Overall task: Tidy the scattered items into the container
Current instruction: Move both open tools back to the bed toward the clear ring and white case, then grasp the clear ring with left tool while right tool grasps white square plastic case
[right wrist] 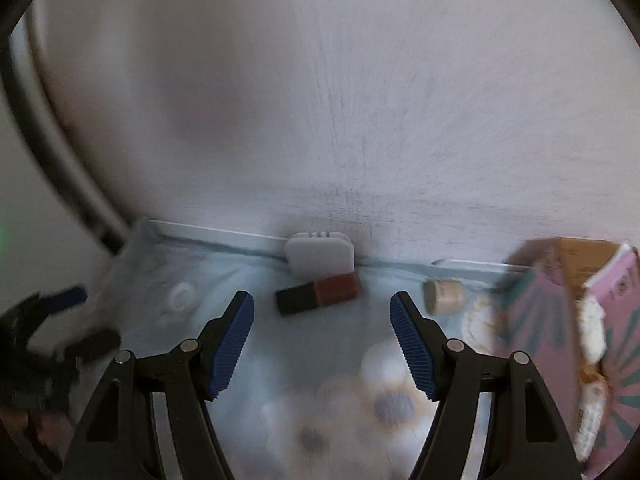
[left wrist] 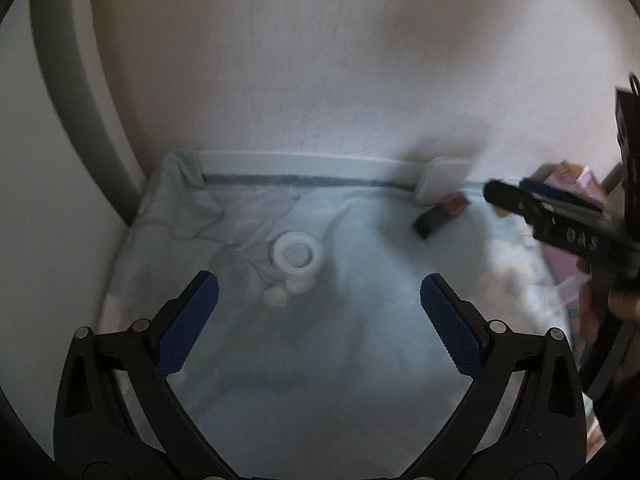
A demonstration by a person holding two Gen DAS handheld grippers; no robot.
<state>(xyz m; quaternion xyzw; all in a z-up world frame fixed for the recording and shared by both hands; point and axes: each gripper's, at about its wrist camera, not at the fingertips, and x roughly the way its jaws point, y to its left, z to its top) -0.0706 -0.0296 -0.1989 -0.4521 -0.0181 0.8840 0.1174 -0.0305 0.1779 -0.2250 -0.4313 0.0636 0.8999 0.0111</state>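
A white round jar (left wrist: 297,257) lies on the pale floral cloth (left wrist: 320,340), just beyond my open left gripper (left wrist: 319,286), whose blue pads hold nothing. A black and brown bottle (right wrist: 319,293) lies on its side ahead of my open right gripper (right wrist: 322,304), a little beyond the fingertips. That bottle (left wrist: 440,216) also shows at the right of the left wrist view. Behind it a white flat case (right wrist: 320,255) leans on the wall. A small beige jar (right wrist: 443,296) lies to the right. The pink patterned box (right wrist: 560,320), open at the top, stands at the far right.
A pale wall (right wrist: 320,100) closes the back of the surface, with a white ledge (left wrist: 304,160) along its foot. A grey curved bar (left wrist: 72,92) rises at the left. The right gripper (left wrist: 540,210) reaches in at the right of the left wrist view.
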